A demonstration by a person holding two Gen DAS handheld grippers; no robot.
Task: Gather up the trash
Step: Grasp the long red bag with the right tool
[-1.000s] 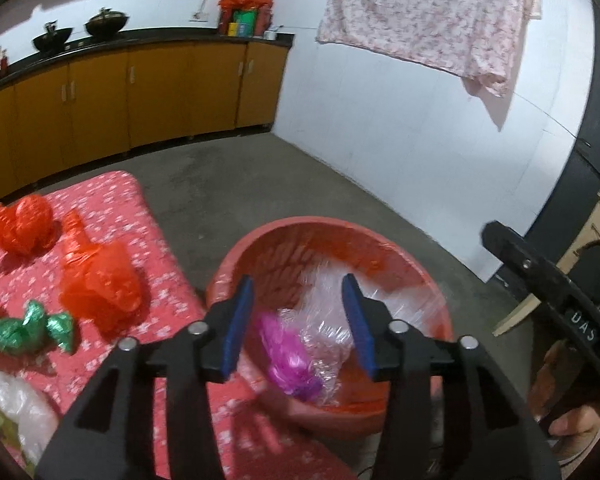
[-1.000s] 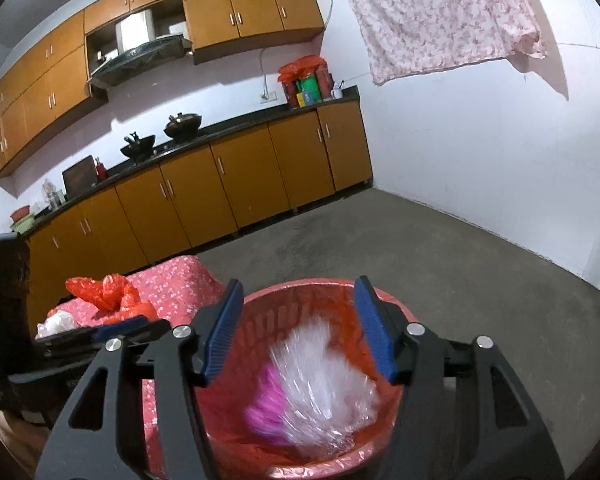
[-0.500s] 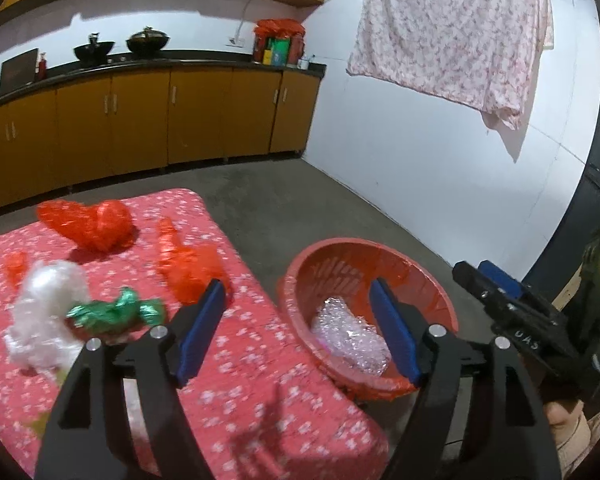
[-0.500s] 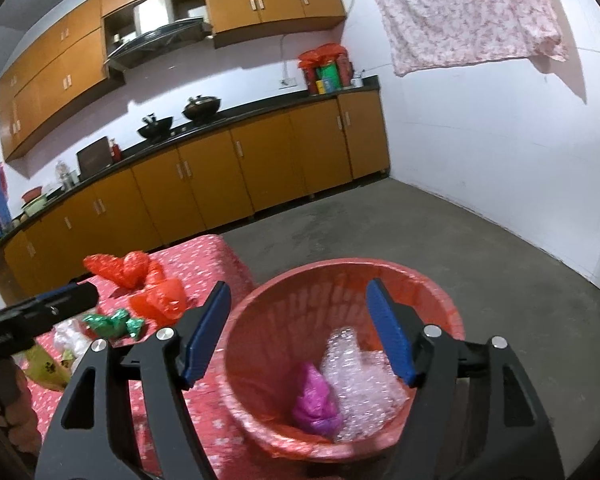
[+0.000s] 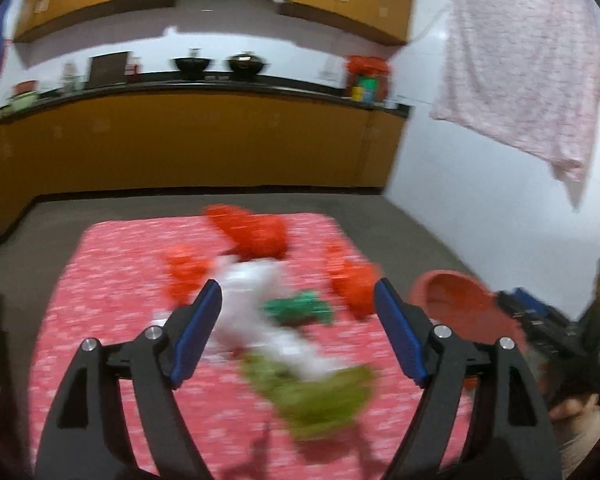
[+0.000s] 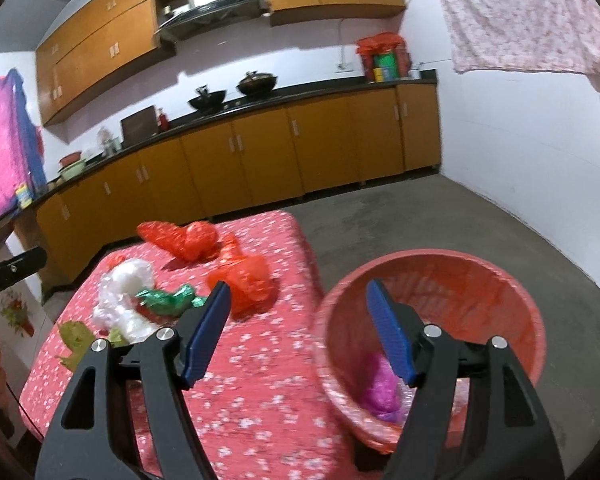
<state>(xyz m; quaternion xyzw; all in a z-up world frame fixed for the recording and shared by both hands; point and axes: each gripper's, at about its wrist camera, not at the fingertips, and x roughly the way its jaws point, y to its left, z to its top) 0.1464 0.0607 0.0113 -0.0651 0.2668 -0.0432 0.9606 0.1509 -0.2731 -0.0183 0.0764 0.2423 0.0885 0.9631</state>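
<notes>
The left gripper (image 5: pixel 298 312) points down at a slant over the red flowered tablecloth (image 5: pixel 112 300); its jaws are spreading wider, with nothing pinched between the blue pads, though the blurred trash lies in the gap behind them. The right gripper (image 6: pixel 298 316) also slants downward, its jaws spread wide and empty; its left pad sits over the cloth and its right pad over the mouth of the red basket (image 6: pixel 512 280).

The left wrist view is smeared with motion; in it the white plastic wad (image 5: pixel 256 292) and the green foil wrapper (image 5: pixel 298 310) lie at the centre, a yellow-green bag (image 5: pixel 312 392) at 6 o'clock, a small orange scrap (image 5: pixel 186 274) at 10 o'clock of the wrapper, the large red bag (image 5: pixel 256 232) at 12 o'clock and a smaller orange bag (image 5: pixel 352 284) at 2 o'clock; the basket shows only as a rim at 3 o'clock, with the other gripper and a hand (image 5: pixel 576 420) beyond it.

The right wrist view is sharper; it alone shows the basket's inside, where a magenta bag (image 6: pixel 382 390) lies at the bottom beside some clear plastic; it also shows the basket standing just off the table's right edge, and the trash on the cloth at 10 o'clock of the jaws.
</notes>
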